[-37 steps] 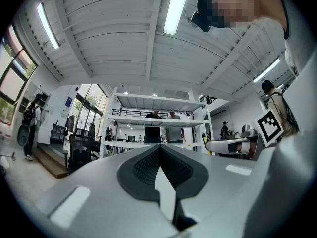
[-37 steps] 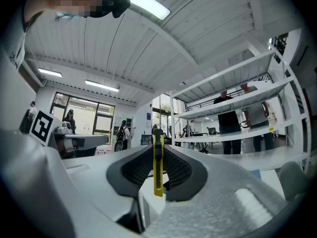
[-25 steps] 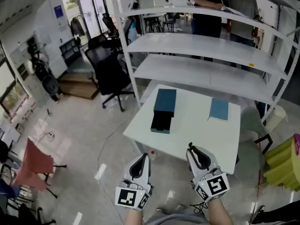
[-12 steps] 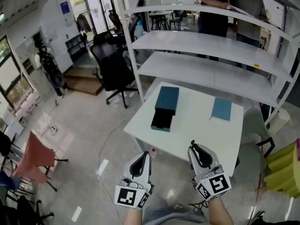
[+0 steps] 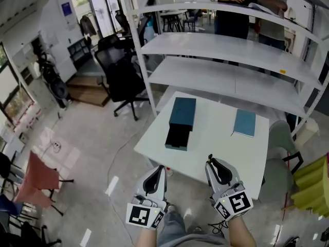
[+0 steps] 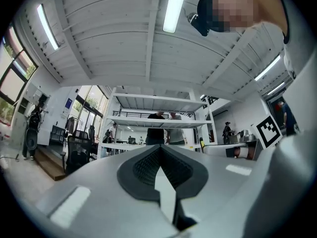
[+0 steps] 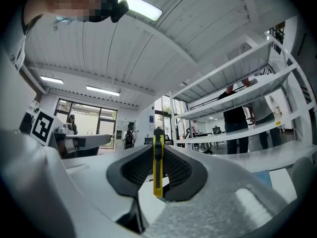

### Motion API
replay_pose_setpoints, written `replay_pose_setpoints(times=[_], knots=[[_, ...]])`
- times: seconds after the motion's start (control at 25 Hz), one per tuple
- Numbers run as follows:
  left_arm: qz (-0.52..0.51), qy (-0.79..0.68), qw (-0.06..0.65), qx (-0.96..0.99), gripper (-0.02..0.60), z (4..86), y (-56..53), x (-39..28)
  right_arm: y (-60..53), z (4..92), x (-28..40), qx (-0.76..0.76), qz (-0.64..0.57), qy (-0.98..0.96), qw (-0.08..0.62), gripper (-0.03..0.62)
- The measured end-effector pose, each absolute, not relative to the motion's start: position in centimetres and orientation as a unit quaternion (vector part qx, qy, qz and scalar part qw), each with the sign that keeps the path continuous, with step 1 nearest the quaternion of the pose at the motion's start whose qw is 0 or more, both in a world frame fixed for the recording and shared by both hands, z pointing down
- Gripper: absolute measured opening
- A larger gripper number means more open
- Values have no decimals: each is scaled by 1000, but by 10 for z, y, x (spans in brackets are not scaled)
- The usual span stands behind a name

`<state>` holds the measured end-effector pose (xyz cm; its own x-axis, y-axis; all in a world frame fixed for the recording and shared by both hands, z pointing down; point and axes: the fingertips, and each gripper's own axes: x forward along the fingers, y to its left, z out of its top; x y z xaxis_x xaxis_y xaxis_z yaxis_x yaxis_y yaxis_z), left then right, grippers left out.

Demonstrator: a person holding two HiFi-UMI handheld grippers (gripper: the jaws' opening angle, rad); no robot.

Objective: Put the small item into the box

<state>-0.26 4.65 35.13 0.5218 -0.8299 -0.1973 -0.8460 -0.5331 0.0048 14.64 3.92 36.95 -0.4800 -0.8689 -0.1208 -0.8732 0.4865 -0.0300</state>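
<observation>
Yellow-and-black small item [image 7: 157, 162] stands pinched upright in the closed right gripper [image 5: 216, 170] at lower centre, presumably for carrying to the teal box [image 5: 182, 111] lying mid-frame on the white table [image 5: 216, 148]; the left gripper [image 5: 154, 179] is closed, empty.
</observation>
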Motion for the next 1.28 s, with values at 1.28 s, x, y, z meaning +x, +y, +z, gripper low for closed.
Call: replay_pose_setpoints(times=[1.28], knots=[[92,382,30,-919,14,349,-134,-66,-110,371,79,-593,9,803,66,67]])
